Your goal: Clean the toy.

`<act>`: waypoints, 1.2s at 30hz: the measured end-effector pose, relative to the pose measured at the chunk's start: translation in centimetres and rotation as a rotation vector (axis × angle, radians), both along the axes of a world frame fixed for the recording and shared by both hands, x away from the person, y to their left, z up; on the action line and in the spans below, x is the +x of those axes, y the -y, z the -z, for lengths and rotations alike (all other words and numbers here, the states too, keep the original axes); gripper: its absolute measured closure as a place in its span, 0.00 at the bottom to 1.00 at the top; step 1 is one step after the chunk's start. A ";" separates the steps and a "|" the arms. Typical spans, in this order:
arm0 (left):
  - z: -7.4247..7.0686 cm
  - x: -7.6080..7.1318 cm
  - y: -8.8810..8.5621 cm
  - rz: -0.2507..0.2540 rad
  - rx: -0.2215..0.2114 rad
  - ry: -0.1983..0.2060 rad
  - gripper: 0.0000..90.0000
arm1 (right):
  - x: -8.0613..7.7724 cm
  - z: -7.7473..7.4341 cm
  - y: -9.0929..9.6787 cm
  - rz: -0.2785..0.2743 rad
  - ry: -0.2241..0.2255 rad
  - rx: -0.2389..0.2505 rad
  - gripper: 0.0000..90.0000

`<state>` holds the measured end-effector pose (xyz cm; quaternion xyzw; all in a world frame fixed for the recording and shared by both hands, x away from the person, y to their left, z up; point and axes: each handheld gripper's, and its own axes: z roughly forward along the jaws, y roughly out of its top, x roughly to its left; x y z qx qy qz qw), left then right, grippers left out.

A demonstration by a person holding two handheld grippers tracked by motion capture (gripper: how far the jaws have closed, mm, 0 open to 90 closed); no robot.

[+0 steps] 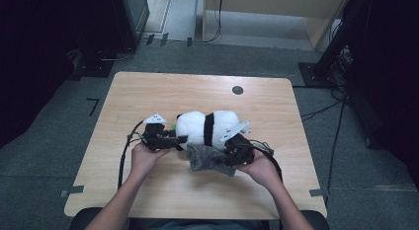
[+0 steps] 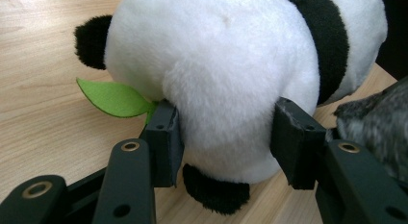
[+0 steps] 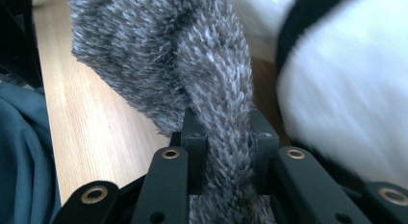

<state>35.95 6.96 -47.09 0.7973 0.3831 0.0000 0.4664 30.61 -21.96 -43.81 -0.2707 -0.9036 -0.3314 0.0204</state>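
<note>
A white and black plush panda (image 1: 207,126) lies on the wooden table (image 1: 148,92) with a green felt leaf (image 2: 113,96) beside it. My left gripper (image 1: 180,140) squeezes the panda's white body (image 2: 226,99) from both sides, just above a black paw (image 2: 214,192). My right gripper (image 1: 228,158) is shut on a fuzzy grey cloth (image 1: 207,160), whose fold (image 3: 226,104) runs up between the jaws. The cloth lies against the panda's near side, and the panda's white flank (image 3: 346,89) fills the right of the right gripper view.
A round grommet hole (image 1: 237,90) sits in the table's far right part. Cables (image 1: 123,156) trail from both grippers over the table top. Dark equipment stands (image 1: 336,52) and wires are on the floor beyond the table.
</note>
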 end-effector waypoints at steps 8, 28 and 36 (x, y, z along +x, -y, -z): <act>0.0 -0.3 0.0 -0.010 0.007 0.003 0.55 | 1.4 0.5 -2.9 -0.017 0.002 -0.008 0.84; 0.1 -0.3 -0.1 -0.006 0.002 0.002 0.56 | 2.0 0.8 -2.3 0.070 0.030 -0.023 0.84; 0.0 -0.3 -0.1 0.005 0.008 0.001 0.57 | 1.6 0.5 -0.2 0.118 0.028 -0.010 0.84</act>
